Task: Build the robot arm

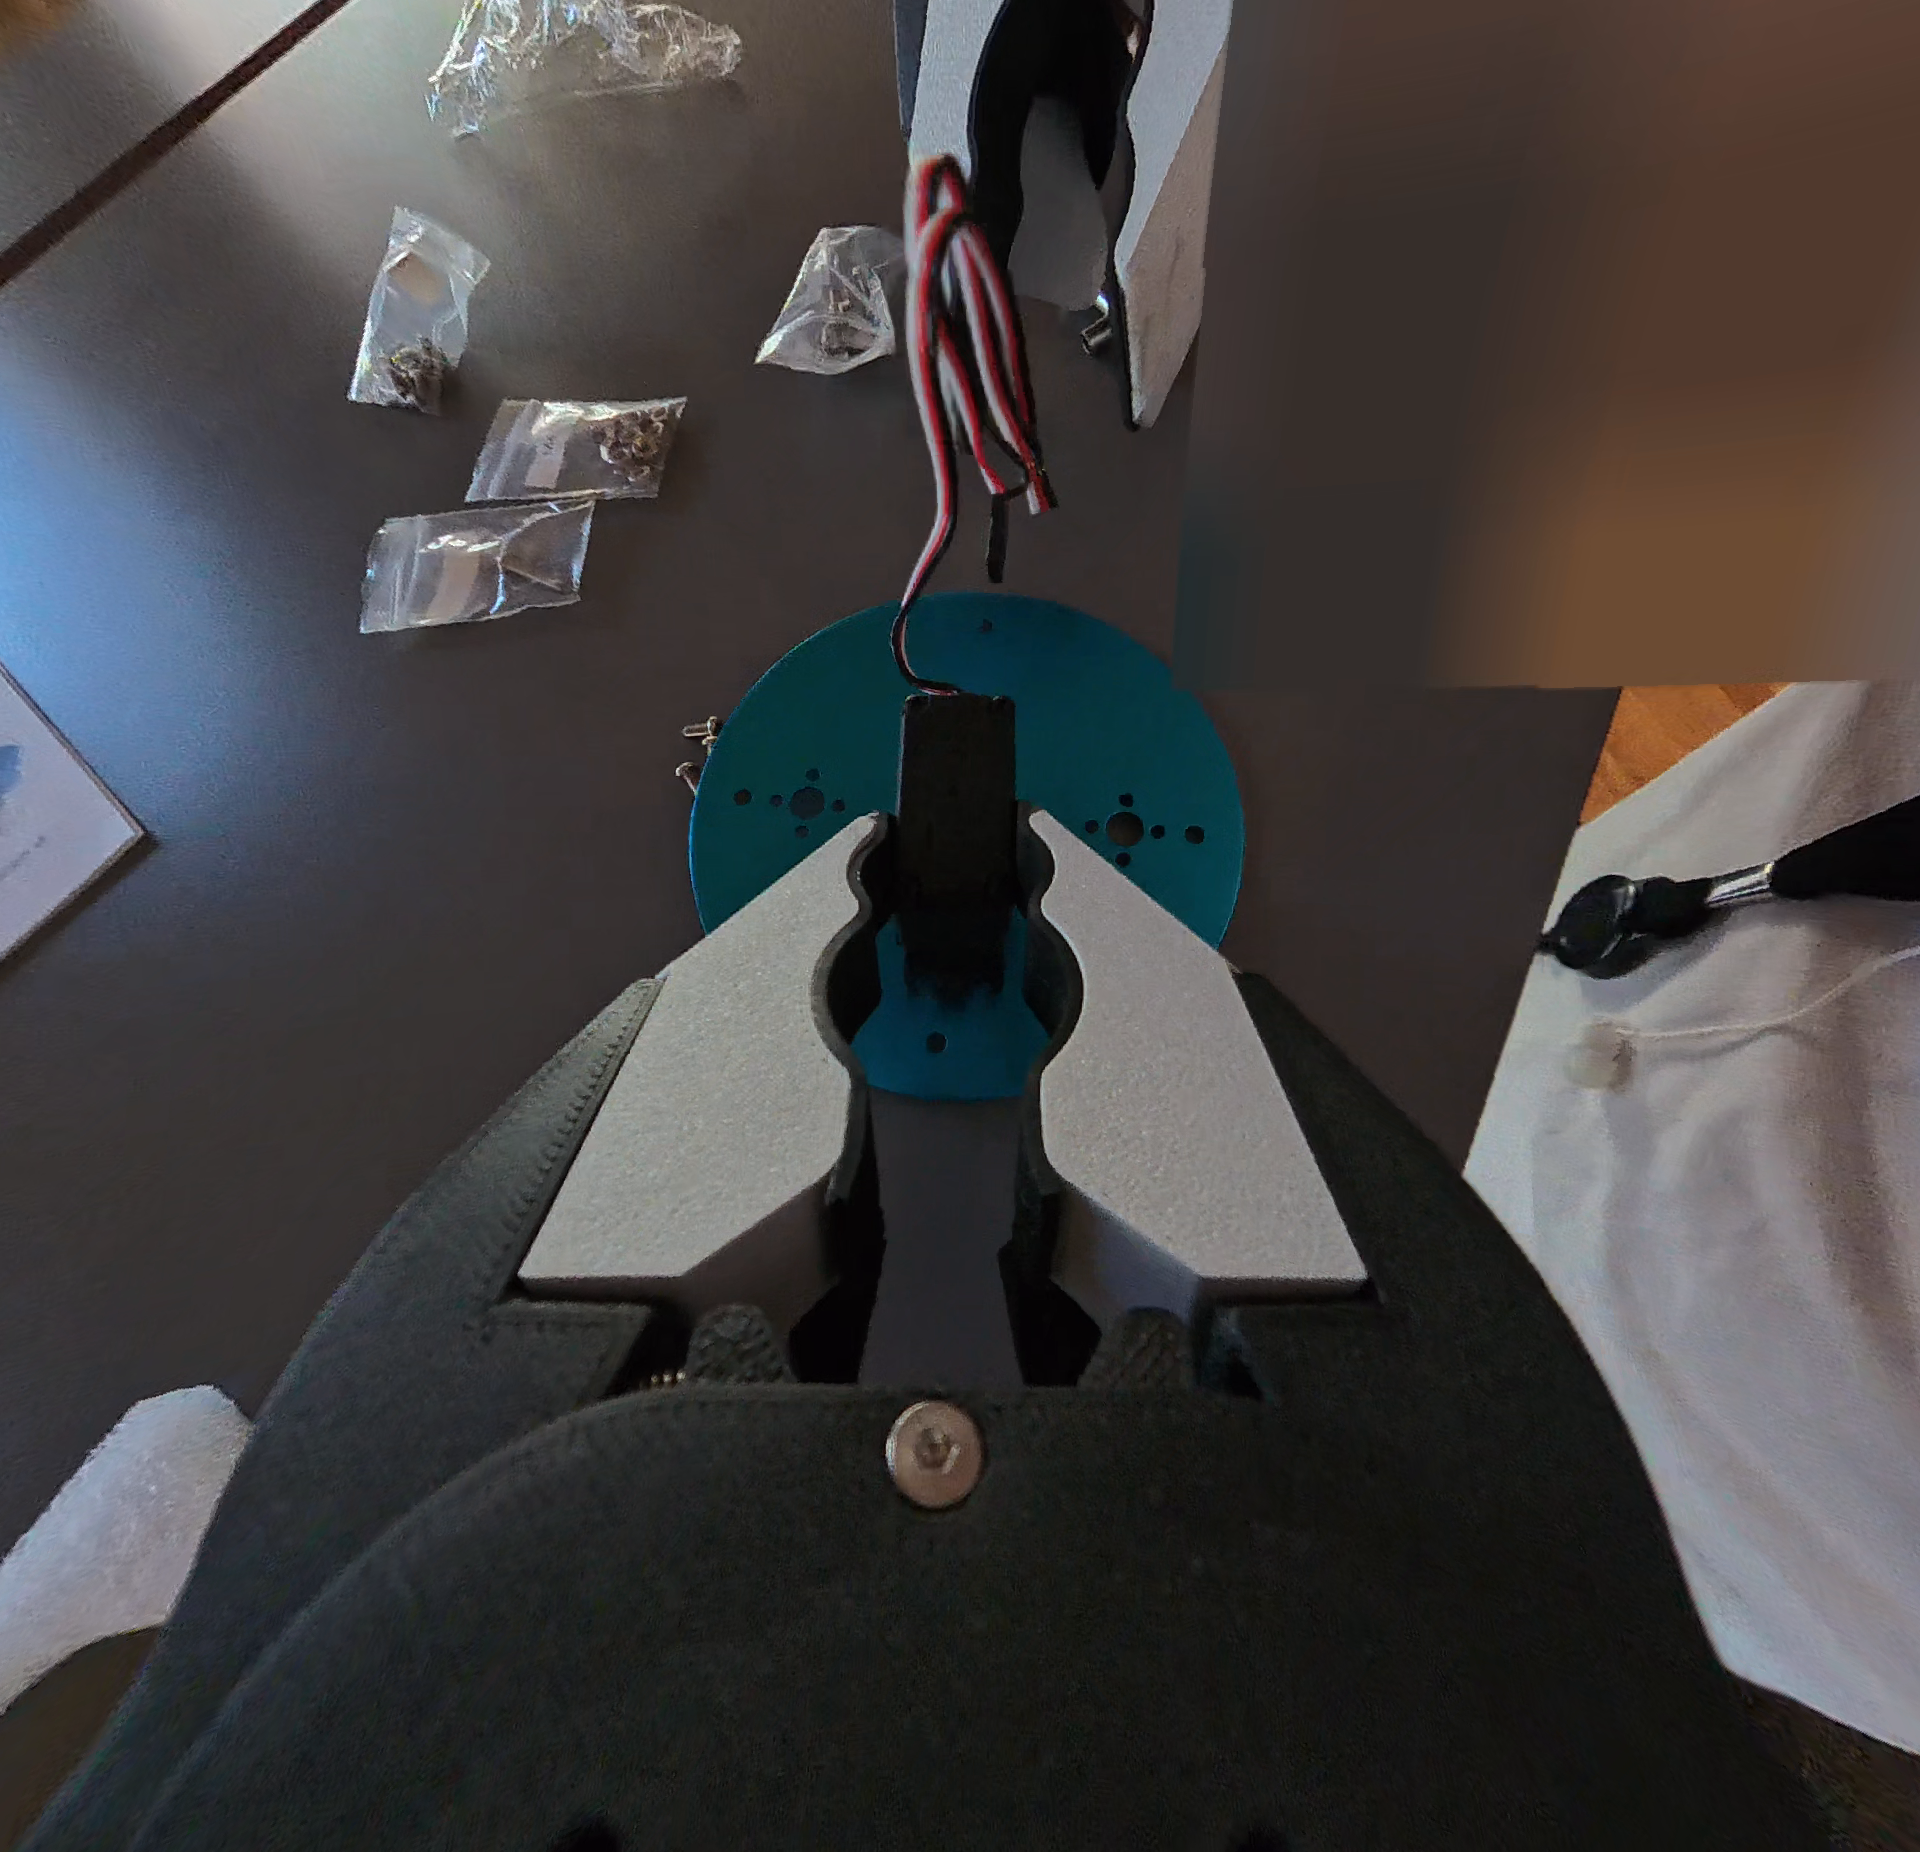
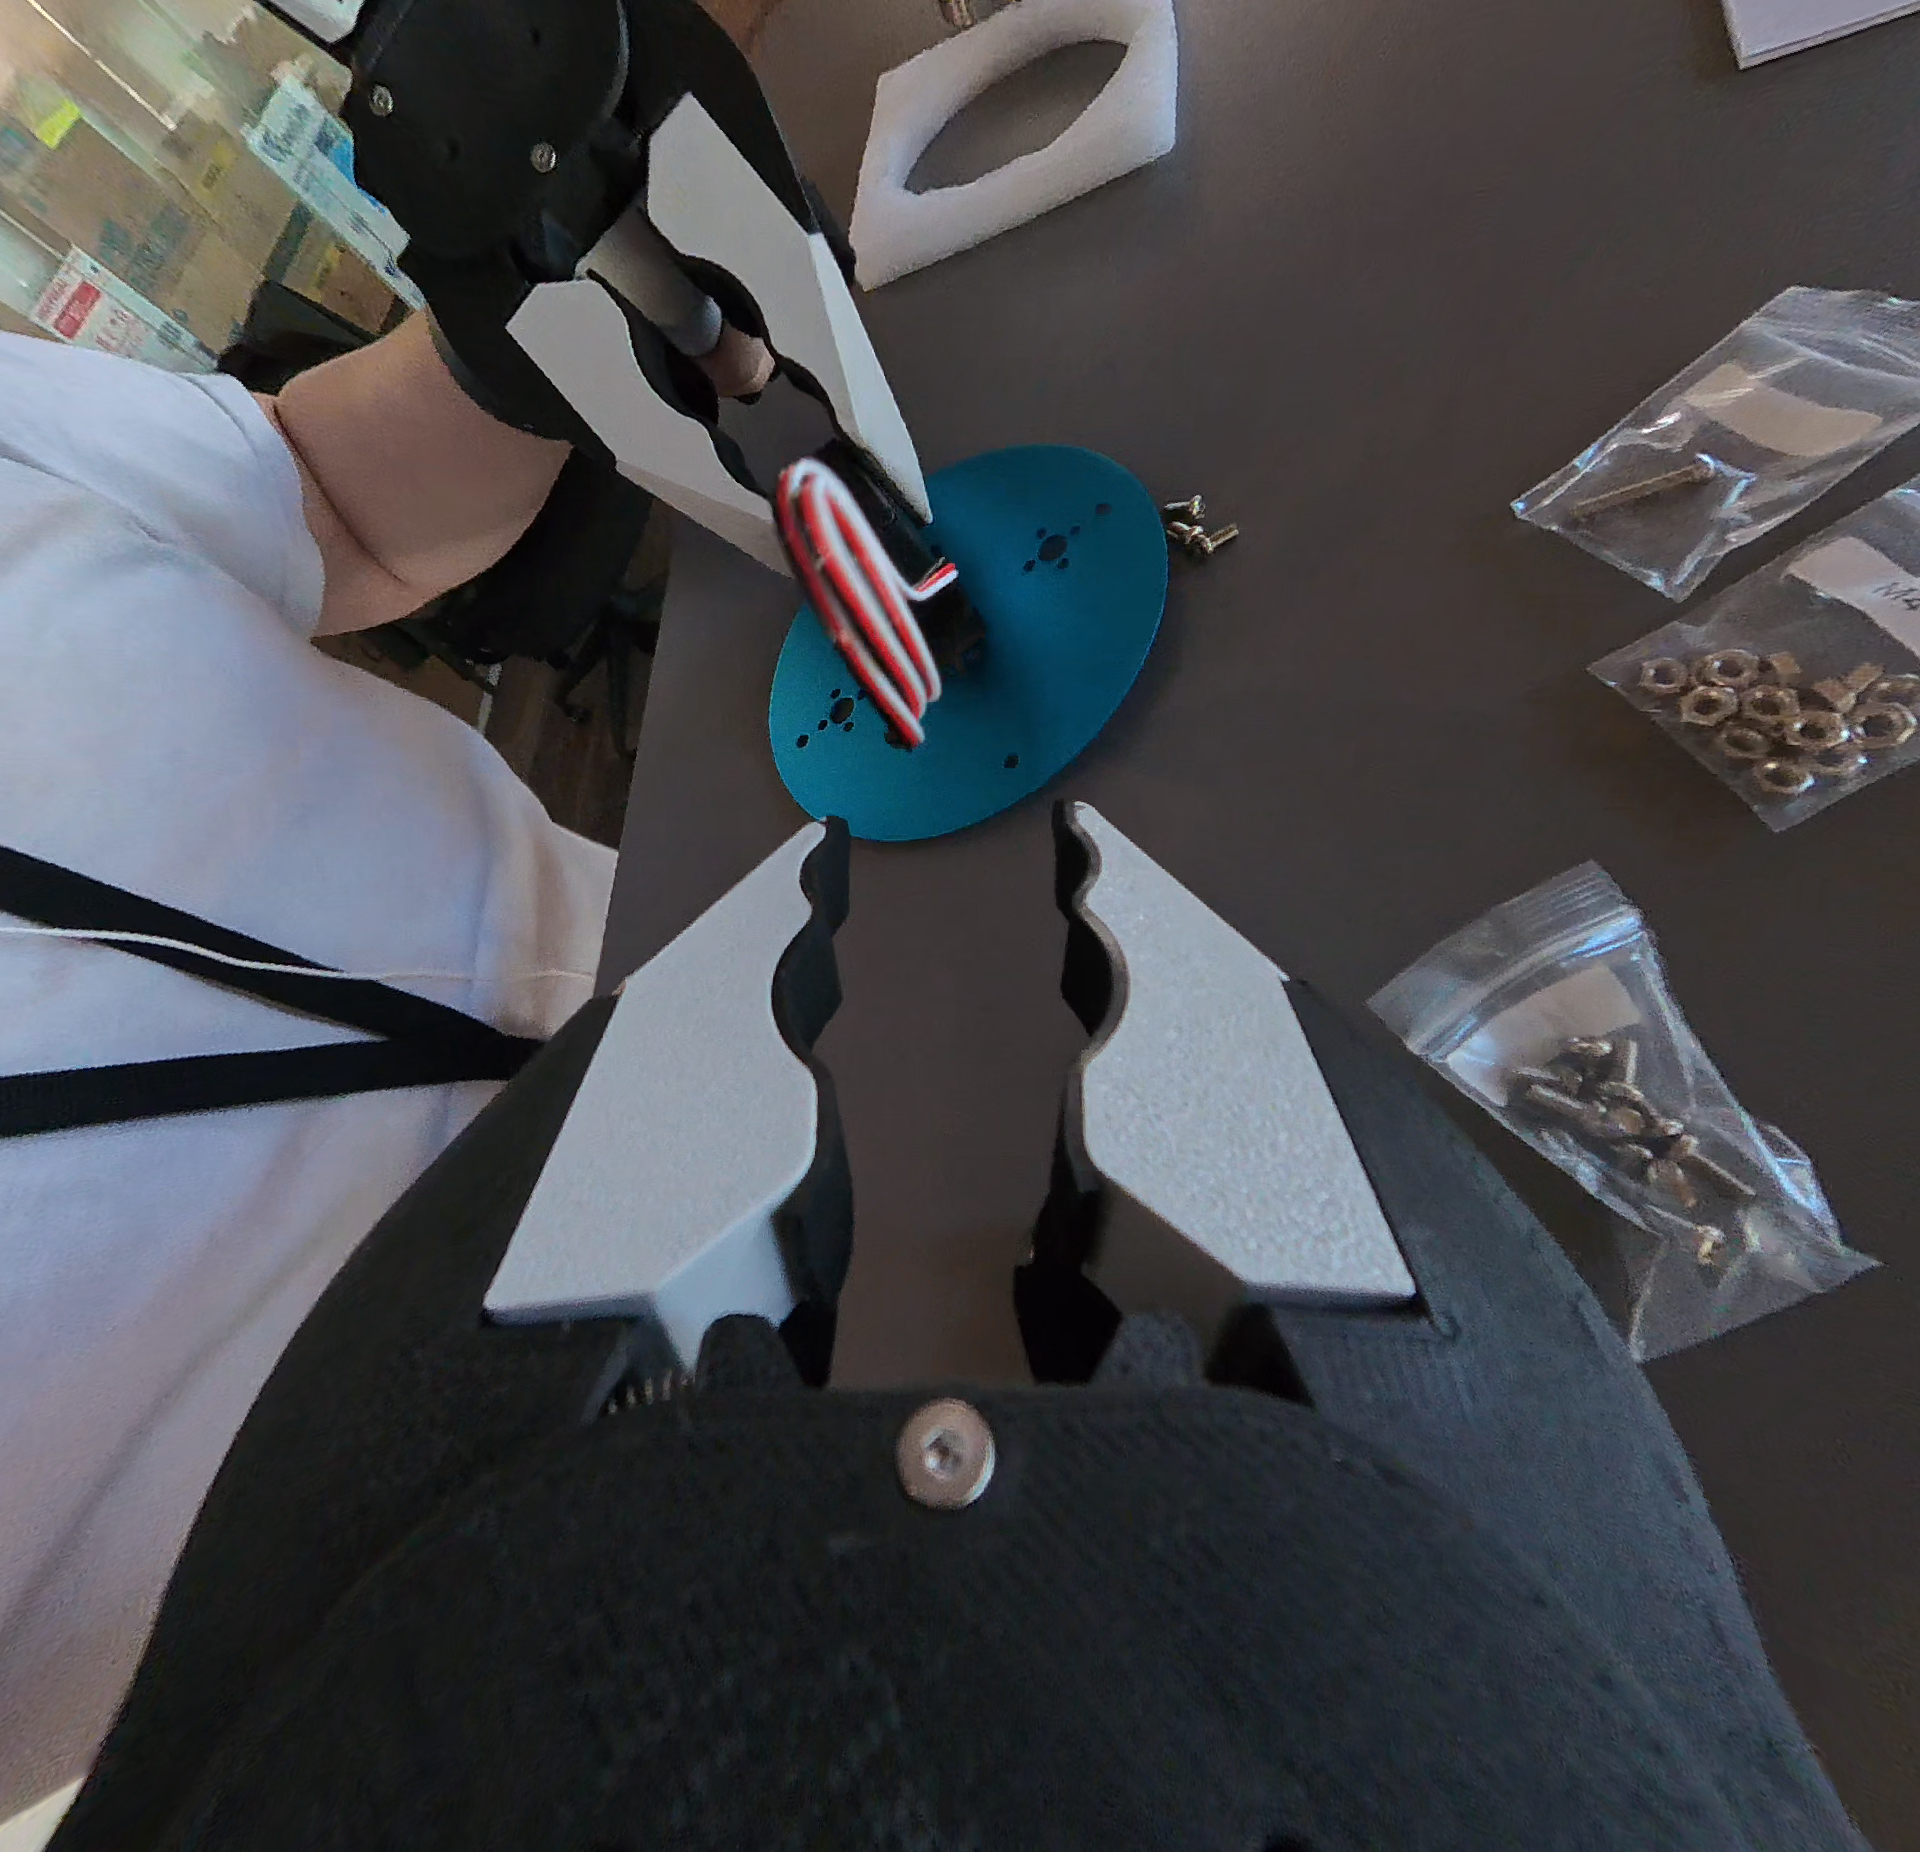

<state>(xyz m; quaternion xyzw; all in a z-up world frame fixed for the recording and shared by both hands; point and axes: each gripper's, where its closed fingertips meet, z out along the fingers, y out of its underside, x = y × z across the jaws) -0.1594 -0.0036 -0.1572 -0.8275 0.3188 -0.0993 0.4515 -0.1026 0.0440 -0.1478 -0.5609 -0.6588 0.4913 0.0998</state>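
**Dark worktop, a servo pinched over a teal disc**

Dark grey worktop (image 1: 260, 867) carries everything, with shelving blurred behind the person in a white shirt; the left claw (image 1: 951, 836) is clamped on a small black servo (image 1: 954, 763), held at its two flat sides, just above or on a round teal plate (image 1: 1122, 722) drilled with hole clusters; contact with the plate cannot be told.

The servo's red, white and black wire bundle (image 2: 862, 618) loops loose toward 12 o'clock; it is soft and would snag, so the stiff, light casing looks the better place to grip. The plate looks thin, rigid and slick.

The right claw (image 2: 951, 826) is spread and empty, its tips at the plate's rim. At 3 o'clock of it lie bags of hex nuts (image 2: 1766, 711) and screws (image 2: 1621, 1116); loose screws (image 2: 1200, 535) rest beside the plate; a white foam block (image 2: 1018, 140) sits at 12 o'clock.
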